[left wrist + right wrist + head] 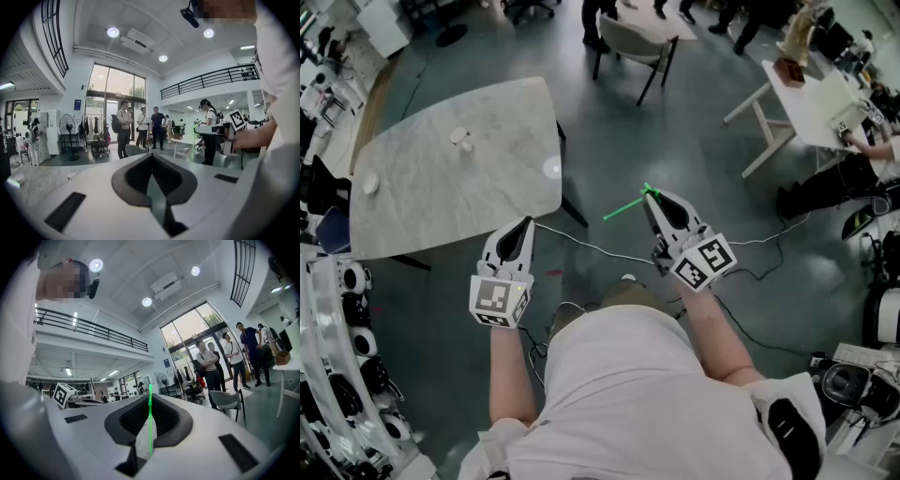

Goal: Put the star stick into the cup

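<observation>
The right gripper (648,195) has its jaws clamped on the stick (623,208) – in the right gripper view the thin green rod (150,427) stands upright between the two pads and rises above the tips. In the head view the stick points away from the jaws to the left and a little toward the person. It hangs over the floor, to the right of the table (412,211) and apart from it.

The left gripper (526,222) is just before the near right corner of the table. Its jaws are together, with nothing between them; the left gripper view (151,157) shows this plainly.

The cup (461,139) stands on the table near the far edge – well apart from the stick. A small white thing (370,183) lies by the left edge; what it is I cannot tell.
</observation>
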Motion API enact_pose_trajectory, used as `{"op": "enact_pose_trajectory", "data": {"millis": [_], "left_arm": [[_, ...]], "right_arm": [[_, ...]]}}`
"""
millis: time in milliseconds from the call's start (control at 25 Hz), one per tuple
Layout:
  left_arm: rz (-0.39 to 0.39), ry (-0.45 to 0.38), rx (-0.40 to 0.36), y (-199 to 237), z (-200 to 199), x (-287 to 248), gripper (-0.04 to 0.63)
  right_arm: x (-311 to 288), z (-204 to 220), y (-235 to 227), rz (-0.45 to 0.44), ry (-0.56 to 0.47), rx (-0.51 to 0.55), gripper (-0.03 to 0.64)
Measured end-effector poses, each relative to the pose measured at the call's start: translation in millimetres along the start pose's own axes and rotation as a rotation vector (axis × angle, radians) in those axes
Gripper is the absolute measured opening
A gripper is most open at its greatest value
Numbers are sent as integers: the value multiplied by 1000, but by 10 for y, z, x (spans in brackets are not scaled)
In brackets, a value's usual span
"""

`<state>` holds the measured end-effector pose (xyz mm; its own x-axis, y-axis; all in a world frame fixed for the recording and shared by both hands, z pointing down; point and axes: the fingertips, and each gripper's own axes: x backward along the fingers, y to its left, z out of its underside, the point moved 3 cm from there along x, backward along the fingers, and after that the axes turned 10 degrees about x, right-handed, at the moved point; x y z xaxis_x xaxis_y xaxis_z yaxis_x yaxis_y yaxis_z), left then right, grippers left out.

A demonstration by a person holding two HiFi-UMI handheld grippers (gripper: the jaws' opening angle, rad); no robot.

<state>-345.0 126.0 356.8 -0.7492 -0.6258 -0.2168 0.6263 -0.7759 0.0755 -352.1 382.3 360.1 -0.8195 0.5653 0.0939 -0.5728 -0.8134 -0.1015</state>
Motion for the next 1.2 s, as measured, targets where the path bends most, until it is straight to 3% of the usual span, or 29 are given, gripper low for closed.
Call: {"op": "enact_pose_trajectory", "data": {"millis": [320,640,920,1200], "left_arm": [[-9,46,24,-662,43,-618,2],[-17,106,21,-778,140,-1059,2],[-23,109,50,-369,146,-1496,2],[-82,114,105,577,74,-2007,2]], "right_arm": [[380,-16,-651,-39,1,-31,26],[411,103,-1060,-36,16,-65,26],[-111,271,-1385,-38,53,-85,26],[-1315,307,-1739,-111,102,-71,26]]}}
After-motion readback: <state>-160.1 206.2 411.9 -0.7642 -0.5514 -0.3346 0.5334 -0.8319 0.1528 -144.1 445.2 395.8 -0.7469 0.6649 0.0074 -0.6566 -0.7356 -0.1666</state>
